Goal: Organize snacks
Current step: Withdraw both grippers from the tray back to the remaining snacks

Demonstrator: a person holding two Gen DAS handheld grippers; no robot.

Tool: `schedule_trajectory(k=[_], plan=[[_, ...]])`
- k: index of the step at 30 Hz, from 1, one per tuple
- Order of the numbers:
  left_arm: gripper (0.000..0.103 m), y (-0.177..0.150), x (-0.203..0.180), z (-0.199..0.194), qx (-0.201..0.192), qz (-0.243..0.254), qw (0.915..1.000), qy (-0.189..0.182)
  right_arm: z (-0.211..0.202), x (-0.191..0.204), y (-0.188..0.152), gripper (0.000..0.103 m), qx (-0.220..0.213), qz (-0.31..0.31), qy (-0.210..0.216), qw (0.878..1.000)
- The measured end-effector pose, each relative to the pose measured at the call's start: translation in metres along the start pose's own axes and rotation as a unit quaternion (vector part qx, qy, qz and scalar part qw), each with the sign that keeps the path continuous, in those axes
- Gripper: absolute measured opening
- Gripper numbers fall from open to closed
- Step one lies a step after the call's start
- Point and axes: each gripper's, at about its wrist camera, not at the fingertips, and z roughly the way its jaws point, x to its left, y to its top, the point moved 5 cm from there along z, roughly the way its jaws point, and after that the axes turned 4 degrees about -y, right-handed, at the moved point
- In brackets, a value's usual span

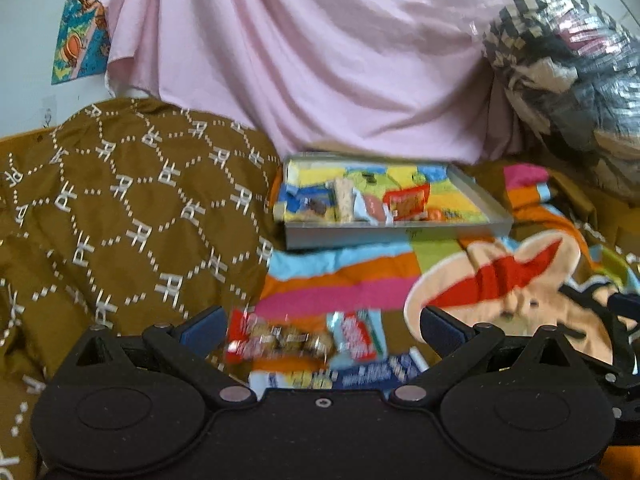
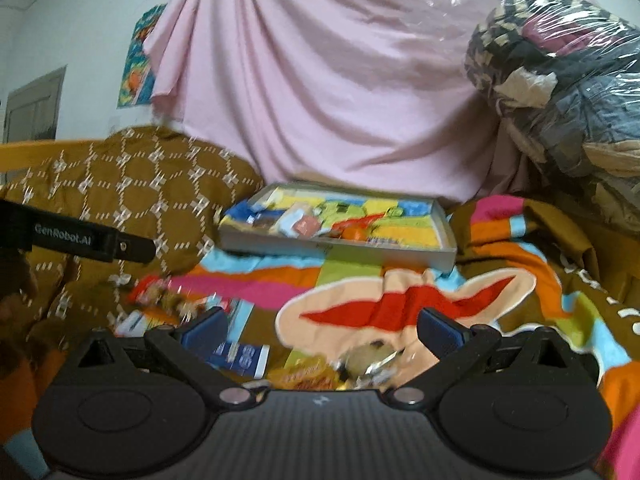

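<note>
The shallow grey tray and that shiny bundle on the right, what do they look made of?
The tray looks like cardboard: thin, flat, matte grey walls with sharp folded corners, though thin plastic is possible. The bundle seems to be folded fabric wrapped in clear plastic film, judging by glossy crinkled highlights over the dark patterned cloth.

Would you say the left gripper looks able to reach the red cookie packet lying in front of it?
Probably yes. The left gripper is open, and the red cookie packet lies on the blanket between its fingers, with nothing over it.
</note>
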Motion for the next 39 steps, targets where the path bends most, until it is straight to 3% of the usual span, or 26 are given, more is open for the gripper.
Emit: schedule_trajectory(k=[14,29,39], plan=[[0.102,-0.035,-0.001,0.002,0.077,0.031,0.9963,-0.021,0.005,0.010,-0.036,0.103,0.089,-0.014,0.016,0.996],[0.102,-0.044,0.003,0.026,0.114,0.026,0.9931,-0.008,0.015,0.007,-0.049,0.103,0.121,0.010,0.014,0.992],[0.102,-0.044,0.008,0.051,0.128,0.019,0.9914,-0.021,0.030,0.005,-0.047,0.103,0.129,0.018,0.023,0.991]])
